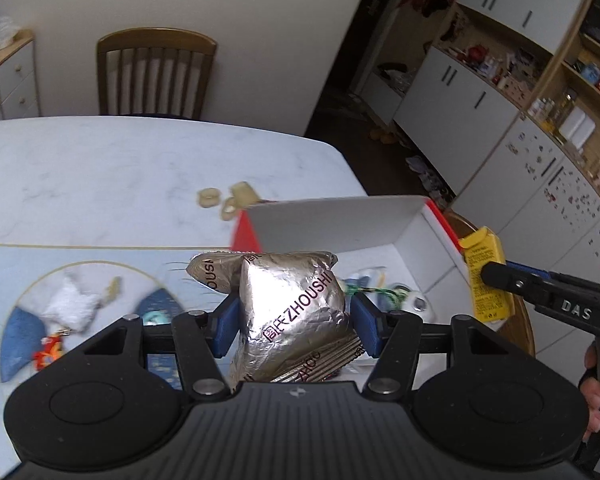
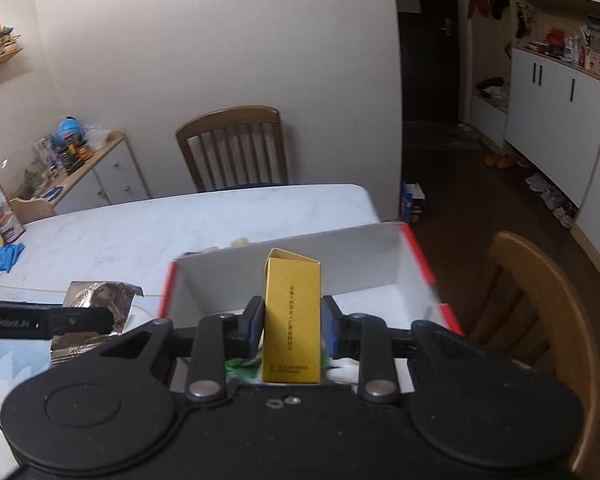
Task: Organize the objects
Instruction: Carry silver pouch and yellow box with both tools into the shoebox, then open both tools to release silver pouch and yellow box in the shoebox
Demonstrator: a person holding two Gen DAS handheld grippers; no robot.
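the white marble-look table (image 1: 100, 168) spreads out ahead of both grippers, with a wooden chair (image 2: 236, 148) at its far side. the open cardboard box (image 1: 340, 224), white inside with red outer walls, sits just ahead of the left gripper (image 1: 292, 320) and directly ahead of and partly beneath the right gripper (image 2: 292, 324). a blue printed mat (image 1: 80, 280) lies below and to the left of the left gripper.

the left gripper is clamped on a crinkled silver foil packet (image 1: 292, 312) marked zhoushi; the packet stands upright between the blue pads (image 1: 224, 320), raised off the table, near the box's near-left corner. the right gripper grips a tall yellow carton (image 2: 292, 320) upright between its pads, its open top flap poking up, held over the box's interior. in the left wrist view the carton shows to the right, pinched at the box's right wall.

three small beige rings (image 1: 228, 200) lie on the table beyond the box, ahead of the left gripper. the person's fingers (image 1: 592, 392) wrap the right gripper's handle.
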